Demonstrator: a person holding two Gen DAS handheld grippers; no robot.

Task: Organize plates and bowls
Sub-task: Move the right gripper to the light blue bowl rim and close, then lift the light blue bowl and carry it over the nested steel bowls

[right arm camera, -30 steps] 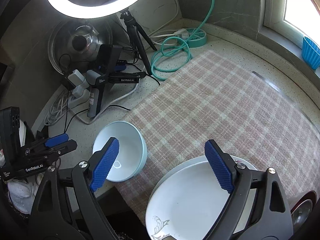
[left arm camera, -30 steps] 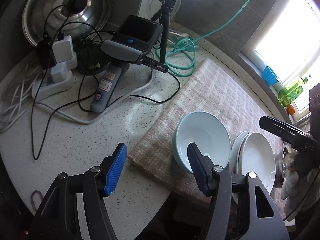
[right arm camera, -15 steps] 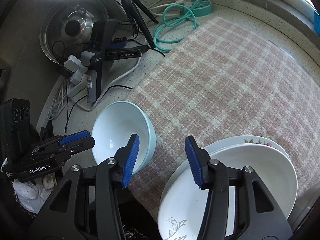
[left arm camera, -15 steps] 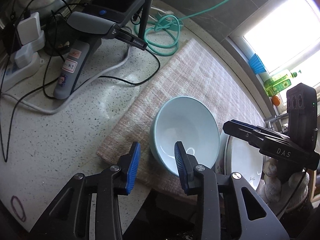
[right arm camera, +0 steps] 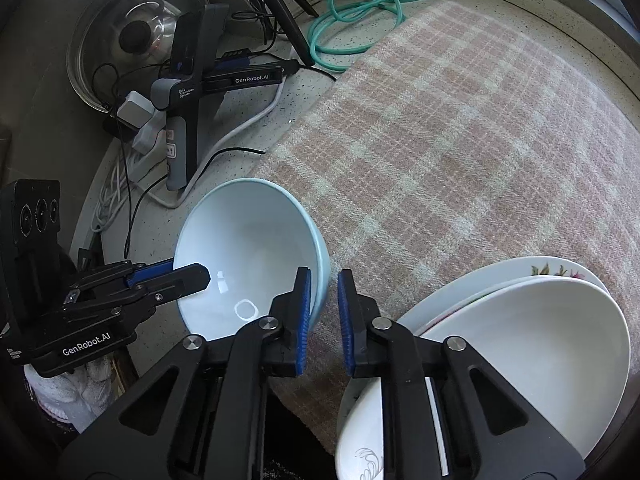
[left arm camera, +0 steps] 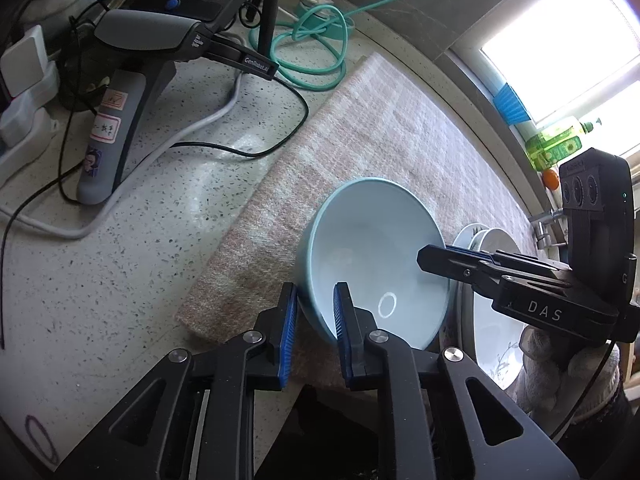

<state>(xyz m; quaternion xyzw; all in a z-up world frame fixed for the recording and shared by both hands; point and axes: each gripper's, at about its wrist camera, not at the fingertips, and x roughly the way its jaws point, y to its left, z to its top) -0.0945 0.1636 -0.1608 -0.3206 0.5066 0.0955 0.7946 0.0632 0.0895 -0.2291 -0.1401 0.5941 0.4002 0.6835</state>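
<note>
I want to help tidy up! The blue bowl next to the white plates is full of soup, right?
Not quite. The blue bowl is empty: the right wrist view shows its bare, clean inside. It does sit next to the white plates, as you said.

Black fingers (left arm camera: 356, 344), blue ribbed pads (right arm camera: 304, 316), silver screws, white knit gloves (left arm camera: 560, 372)
</note>
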